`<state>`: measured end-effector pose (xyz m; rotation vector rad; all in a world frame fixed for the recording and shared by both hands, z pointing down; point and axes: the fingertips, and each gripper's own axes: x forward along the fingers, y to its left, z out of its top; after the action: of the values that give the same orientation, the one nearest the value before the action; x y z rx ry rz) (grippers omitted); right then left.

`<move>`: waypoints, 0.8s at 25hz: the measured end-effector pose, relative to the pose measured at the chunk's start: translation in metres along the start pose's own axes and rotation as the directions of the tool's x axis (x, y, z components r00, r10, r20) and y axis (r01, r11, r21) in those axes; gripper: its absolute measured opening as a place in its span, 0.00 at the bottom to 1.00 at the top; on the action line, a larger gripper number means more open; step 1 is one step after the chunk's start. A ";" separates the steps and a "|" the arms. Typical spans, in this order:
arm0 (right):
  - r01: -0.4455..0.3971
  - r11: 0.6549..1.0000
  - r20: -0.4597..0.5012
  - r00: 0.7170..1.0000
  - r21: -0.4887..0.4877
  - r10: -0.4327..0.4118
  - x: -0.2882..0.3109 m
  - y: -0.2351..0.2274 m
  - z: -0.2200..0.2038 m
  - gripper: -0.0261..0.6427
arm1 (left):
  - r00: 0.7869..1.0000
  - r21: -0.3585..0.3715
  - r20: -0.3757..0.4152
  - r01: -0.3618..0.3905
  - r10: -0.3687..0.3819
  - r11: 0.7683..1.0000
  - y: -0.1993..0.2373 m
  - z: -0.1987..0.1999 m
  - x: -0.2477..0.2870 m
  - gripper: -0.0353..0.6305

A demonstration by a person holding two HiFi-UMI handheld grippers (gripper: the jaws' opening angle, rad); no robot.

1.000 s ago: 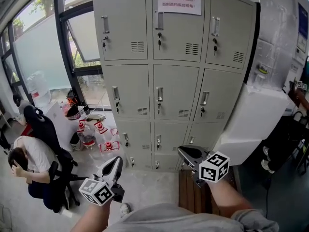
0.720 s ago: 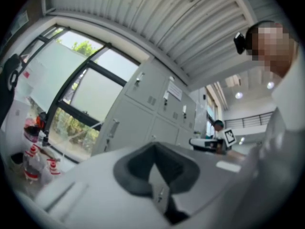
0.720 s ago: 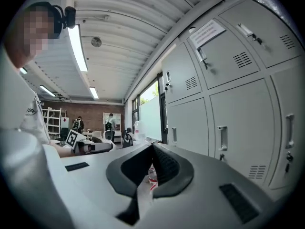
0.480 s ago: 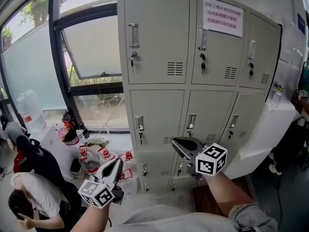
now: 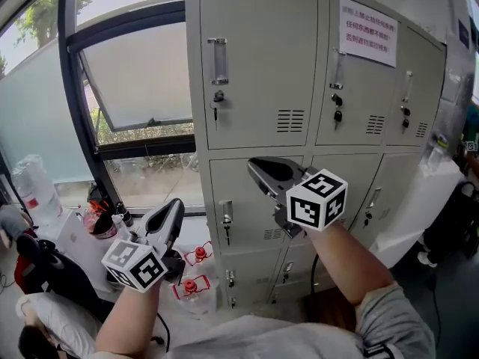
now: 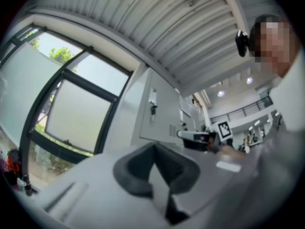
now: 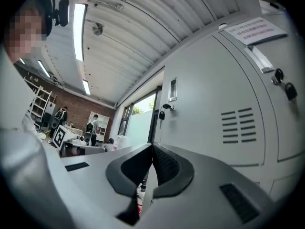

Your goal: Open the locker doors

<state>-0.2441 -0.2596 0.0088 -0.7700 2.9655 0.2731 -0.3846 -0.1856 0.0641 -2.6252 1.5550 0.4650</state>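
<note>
A white paper notice [image 5: 367, 31] is hanging on the top middle door [image 5: 358, 103] of the locker [image 5: 254, 73], showing three lines of red Chinese characters too small to read with certainty, while the cubes on the left gripper [image 5: 175, 205] and the right gripper [image 5: 254, 166] are showing black-and-white square markers.

Left gripper [image 5: 175, 206] and right gripper [image 5: 256, 167]: smooth pale-grey tapered shells lined with black ribbed pads [image 7: 167, 168]. At the rear of each, white marker cube [image 5: 135, 266] printed with black squares. Bare forearm [image 5: 340, 264] behind; grey short sleeve [image 5: 393, 316], grey shirt [image 5: 254, 339].
</note>
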 end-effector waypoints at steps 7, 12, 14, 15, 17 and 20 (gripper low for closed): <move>0.031 0.992 0.083 0.996 -0.119 -0.022 0.062 -0.016 0.100 0.05 | 0.998 0.053 0.062 0.018 -0.021 0.998 0.010 0.068 0.040 0.06; 0.127 0.969 0.114 0.988 -0.212 -0.105 0.096 -0.027 0.156 0.05 | 0.995 0.071 0.099 0.012 -0.019 0.997 0.019 0.097 0.048 0.06; 0.168 0.958 0.102 0.984 -0.231 -0.148 0.107 -0.033 0.165 0.08 | 0.995 0.083 0.097 0.018 -0.026 0.996 0.019 0.100 0.048 0.06; 0.184 0.955 0.088 0.982 -0.234 -0.167 0.112 -0.037 0.166 0.13 | 0.995 0.089 0.094 0.022 -0.030 0.996 0.019 0.101 0.048 0.06; 0.204 0.952 0.055 0.979 -0.226 -0.197 0.121 -0.042 0.165 0.18 | 0.995 0.098 0.091 0.027 -0.036 0.995 0.019 0.102 0.046 0.06; 0.224 0.951 0.031 0.974 -0.211 -0.223 0.132 -0.047 0.163 0.20 | 0.995 0.099 0.090 0.032 -0.041 0.995 0.023 0.101 0.042 0.06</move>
<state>-0.3333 -0.3318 -0.1722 -1.1154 2.8364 0.5836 -0.4089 -0.2120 -0.0421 -2.5172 1.4621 0.4861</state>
